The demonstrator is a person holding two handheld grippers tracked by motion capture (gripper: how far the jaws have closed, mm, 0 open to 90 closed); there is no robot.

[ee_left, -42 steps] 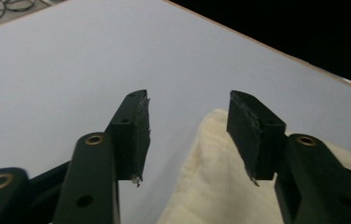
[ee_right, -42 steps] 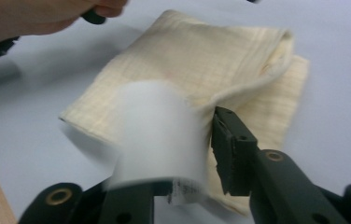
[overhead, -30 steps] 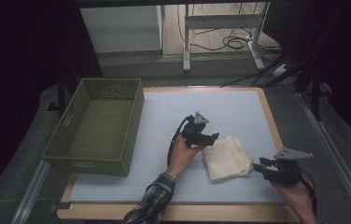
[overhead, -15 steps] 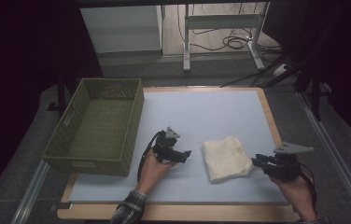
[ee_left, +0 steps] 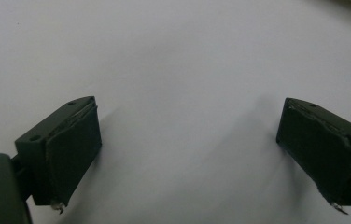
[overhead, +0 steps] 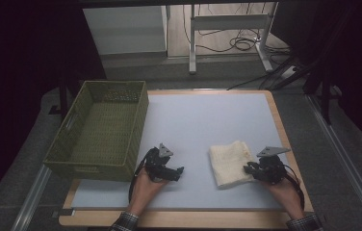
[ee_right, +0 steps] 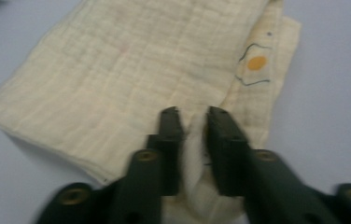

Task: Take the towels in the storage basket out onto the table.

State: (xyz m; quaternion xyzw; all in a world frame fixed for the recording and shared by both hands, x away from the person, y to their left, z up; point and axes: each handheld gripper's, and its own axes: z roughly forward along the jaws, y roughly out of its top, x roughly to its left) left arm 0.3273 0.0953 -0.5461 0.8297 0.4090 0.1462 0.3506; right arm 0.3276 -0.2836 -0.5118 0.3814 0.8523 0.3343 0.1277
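The folded cream cloth (overhead: pixel 229 163) lay on the pale table (overhead: pixel 203 120), at the person's right, well apart from the green basket (overhead: pixel 103 130) at the left. The right gripper (ee_right: pixel 193 116) had just been closing its jaws, and a fold of the cloth's near edge was pinched up between them. The left gripper (overhead: pixel 178 172) rested between basket and cloth; its jaws had just been opening and stood wide apart over bare table, with nothing between them.

The step in hand seemed to be taking hold of the cloth. To do it well, the grip should probably catch all the layers, not just the top one; how many were caught was hard to see. The lift should then be slow, so the fold did not fall open.
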